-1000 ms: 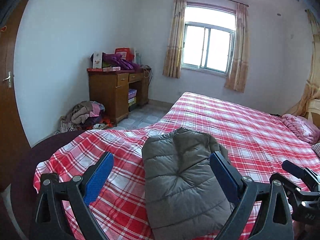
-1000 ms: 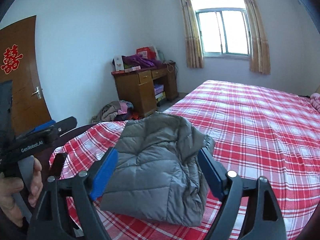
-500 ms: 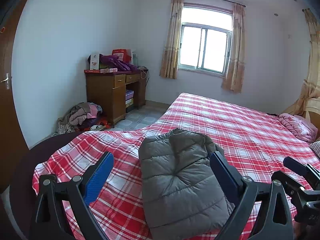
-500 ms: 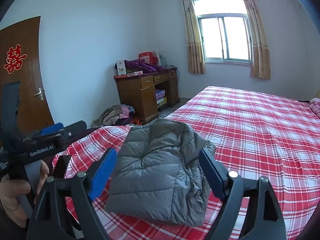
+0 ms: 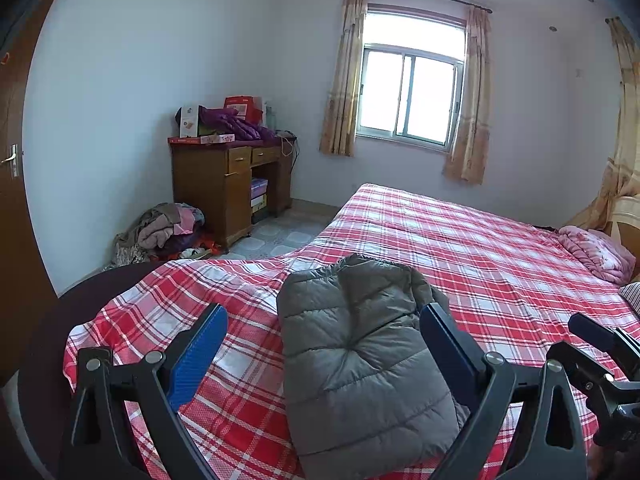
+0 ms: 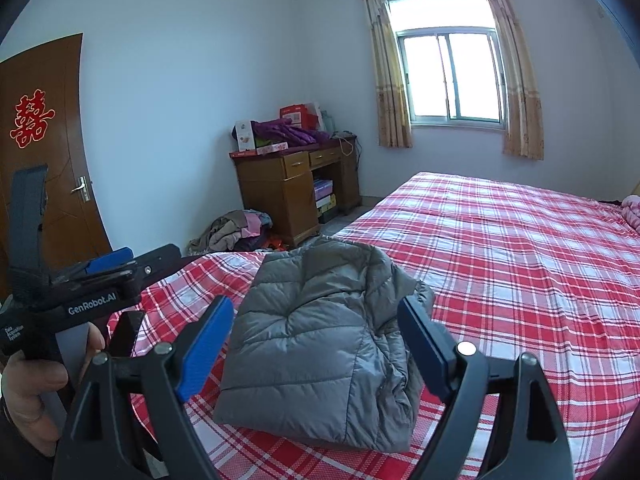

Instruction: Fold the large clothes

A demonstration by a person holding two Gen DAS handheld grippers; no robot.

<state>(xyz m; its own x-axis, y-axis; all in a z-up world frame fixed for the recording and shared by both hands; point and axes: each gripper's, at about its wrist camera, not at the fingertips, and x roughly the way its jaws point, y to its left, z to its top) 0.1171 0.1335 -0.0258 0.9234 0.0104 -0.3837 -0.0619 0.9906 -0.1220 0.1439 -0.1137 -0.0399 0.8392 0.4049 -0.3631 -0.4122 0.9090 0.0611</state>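
Observation:
A grey quilted puffer jacket (image 5: pixel 360 356) lies folded into a compact bundle on the near corner of the bed, also visible in the right wrist view as the jacket (image 6: pixel 320 344). My left gripper (image 5: pixel 324 320) hangs open above and short of it, blue pads wide apart with nothing between them. My right gripper (image 6: pixel 316 312) is likewise open over the jacket's near edge, touching nothing. In the right wrist view the left gripper's body (image 6: pixel 92 296) shows at the left, held by a hand (image 6: pixel 32 392).
The bed carries a red-and-white checked sheet (image 5: pixel 480 248) with a pink quilt (image 5: pixel 596 252) at its far right. A wooden desk (image 5: pixel 228 184) piled with boxes stands by the wall, a heap of clothes (image 5: pixel 168 228) on the floor beside it. A brown door (image 6: pixel 52 152) is at left.
Both grippers have drawn back and tilted up a little from the jacket, which sits slightly lower in both views. Jaws stay wide; the jacket has not moved.

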